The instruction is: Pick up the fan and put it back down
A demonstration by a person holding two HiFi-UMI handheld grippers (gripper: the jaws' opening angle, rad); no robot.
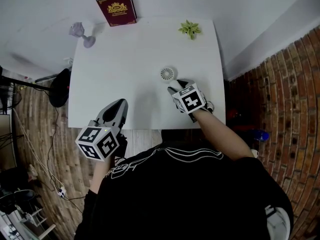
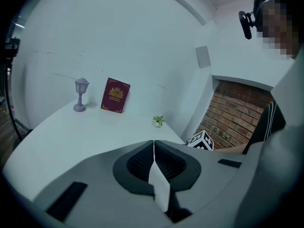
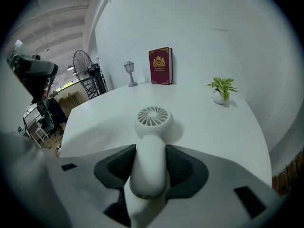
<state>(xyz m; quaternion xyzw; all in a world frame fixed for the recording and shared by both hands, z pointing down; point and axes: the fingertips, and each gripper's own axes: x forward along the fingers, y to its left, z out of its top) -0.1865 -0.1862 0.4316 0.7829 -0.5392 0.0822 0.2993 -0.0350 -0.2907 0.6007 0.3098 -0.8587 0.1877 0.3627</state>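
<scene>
A small white hand-held fan (image 1: 168, 74) lies on the white table (image 1: 125, 84), its round grille facing up. In the right gripper view its head (image 3: 153, 117) points away and its handle runs back between the jaws. My right gripper (image 3: 148, 163) is shut on that handle, both dark pads pressed against its sides; in the head view it (image 1: 176, 86) sits just in front of the fan. My left gripper (image 1: 117, 106) hovers over the table's near edge at the left. Its pads (image 2: 142, 161) meet with nothing between them.
At the back of the table a dark red book (image 1: 116, 7) leans on the wall, with a small grey lamp (image 1: 82, 34) to its left and a little potted plant (image 1: 190, 29) at the back right. A black stand (image 1: 59, 87) is on the floor left of the table.
</scene>
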